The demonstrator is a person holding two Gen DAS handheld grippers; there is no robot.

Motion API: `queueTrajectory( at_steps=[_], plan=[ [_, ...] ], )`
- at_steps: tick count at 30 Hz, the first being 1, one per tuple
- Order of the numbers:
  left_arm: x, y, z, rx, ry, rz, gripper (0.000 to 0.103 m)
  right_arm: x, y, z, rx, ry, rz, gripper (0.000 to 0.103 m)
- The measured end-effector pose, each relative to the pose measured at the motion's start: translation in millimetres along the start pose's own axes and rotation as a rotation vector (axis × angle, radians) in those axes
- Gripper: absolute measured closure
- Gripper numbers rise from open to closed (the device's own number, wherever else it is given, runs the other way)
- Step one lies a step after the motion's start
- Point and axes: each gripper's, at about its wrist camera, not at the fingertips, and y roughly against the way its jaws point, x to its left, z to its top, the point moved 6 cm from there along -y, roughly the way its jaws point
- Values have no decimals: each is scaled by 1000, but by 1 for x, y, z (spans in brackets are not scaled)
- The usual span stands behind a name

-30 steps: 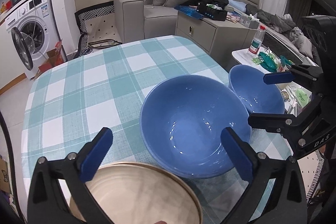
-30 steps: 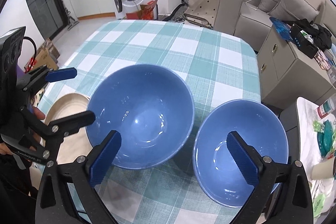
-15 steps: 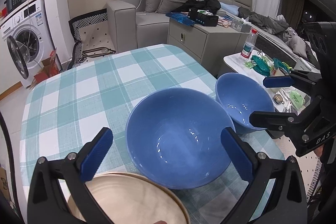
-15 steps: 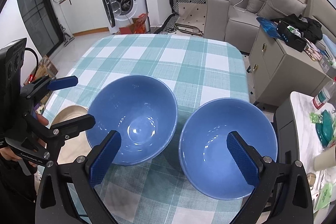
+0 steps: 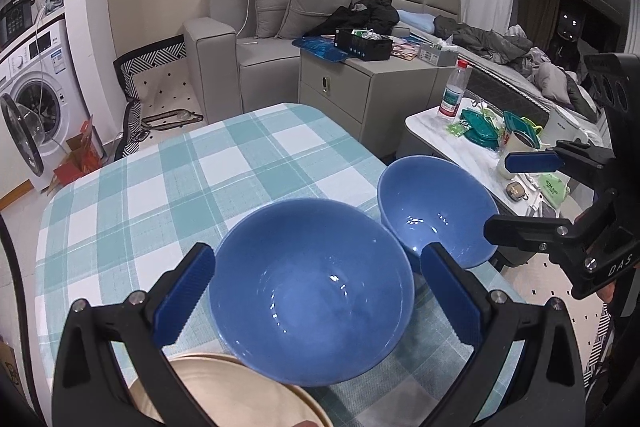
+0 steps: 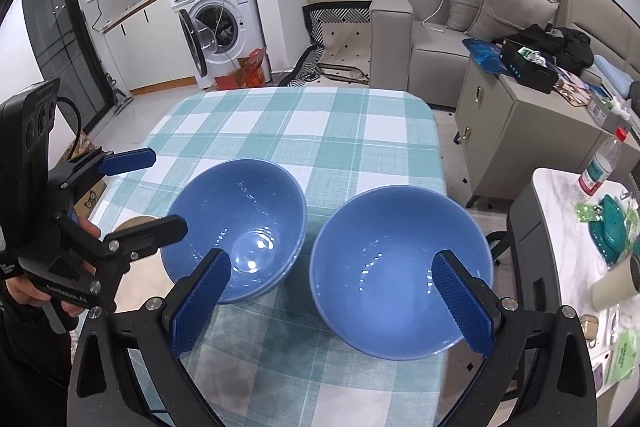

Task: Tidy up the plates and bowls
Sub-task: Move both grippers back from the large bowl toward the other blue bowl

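Both claws spread wide, holding nothing. My left claw [image 5: 316, 295] hangs over the left blue bowl [image 5: 310, 293], which fills the centre of the left view. My right claw [image 6: 330, 301] frames the right blue bowl [image 6: 400, 271] at lower right, near the desk [image 6: 296, 119] edge. The bowls sit just beside each other, presumably ready for nesting. A beige plate [image 5: 224, 393] lies at the bottom of the left view, its far edge hidden behind the left bowl.

The left claw [image 5: 318, 301] hangs wide open over a big blue bowl [image 5: 310, 291] on the checked tabletop [image 5: 168, 187]. A cream plate [image 5: 224, 393] lies just beside the bowl's near rim. A smaller blue bowl [image 5: 436, 211] sits to the right, with the right claw [image 5: 516, 193] open beside it.
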Motion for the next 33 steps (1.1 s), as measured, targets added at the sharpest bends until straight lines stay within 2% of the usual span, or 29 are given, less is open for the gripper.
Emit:
queueTrajectory(
  at_steps=[10,33],
  plan=[
    [-12,-10,15,-4,-32,-16,0,-20,11,-7,-26,-40,-24,1],
    [-46,-54,29,64,-99,-57,0,-68,5,-28,-8,-139,-46,1]
  ],
)
